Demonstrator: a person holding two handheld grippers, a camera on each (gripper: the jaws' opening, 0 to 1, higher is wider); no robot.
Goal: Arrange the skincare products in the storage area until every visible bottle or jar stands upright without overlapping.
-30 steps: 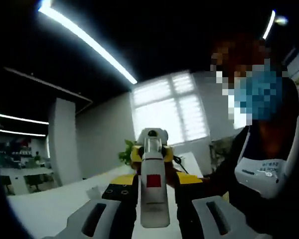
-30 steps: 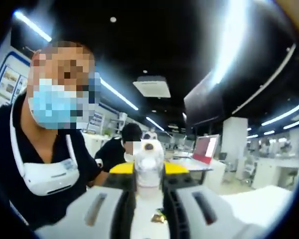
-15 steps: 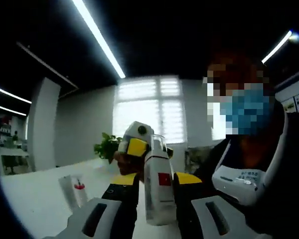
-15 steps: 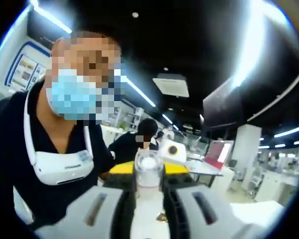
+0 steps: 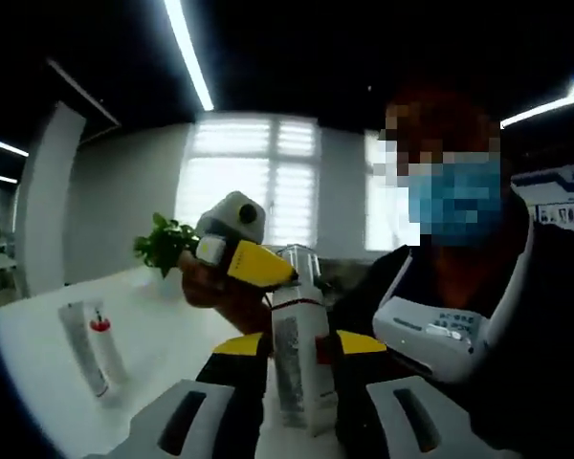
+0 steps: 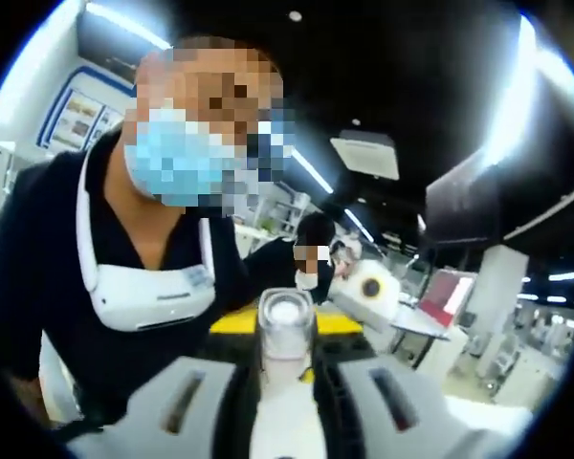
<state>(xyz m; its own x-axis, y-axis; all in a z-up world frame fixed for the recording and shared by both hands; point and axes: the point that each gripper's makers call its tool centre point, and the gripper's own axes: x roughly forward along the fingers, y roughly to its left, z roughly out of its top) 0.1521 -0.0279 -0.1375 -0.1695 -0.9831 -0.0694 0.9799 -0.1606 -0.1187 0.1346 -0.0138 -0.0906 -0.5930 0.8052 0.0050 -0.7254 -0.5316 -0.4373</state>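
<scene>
Both the left gripper (image 5: pixel 292 421) and right gripper (image 6: pixel 285 406) have jaws clamped tight.

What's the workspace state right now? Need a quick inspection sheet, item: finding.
Surface: white table, mostly bare in the left gripper view.
Job's things: white bottle with clear cap held up off the table between both grippers; two tubes on the table at left, one with a red cap, whether standing or lying cannot be told.
Clutter: nothing seen.
Grippers: left gripper shut on the bottle's base end; right gripper shut on its cap end.
Cables: nothing seen.
Surroundings: green plant, bright window, ceiling strip lights, masked person close by, red laptop behind.
</scene>
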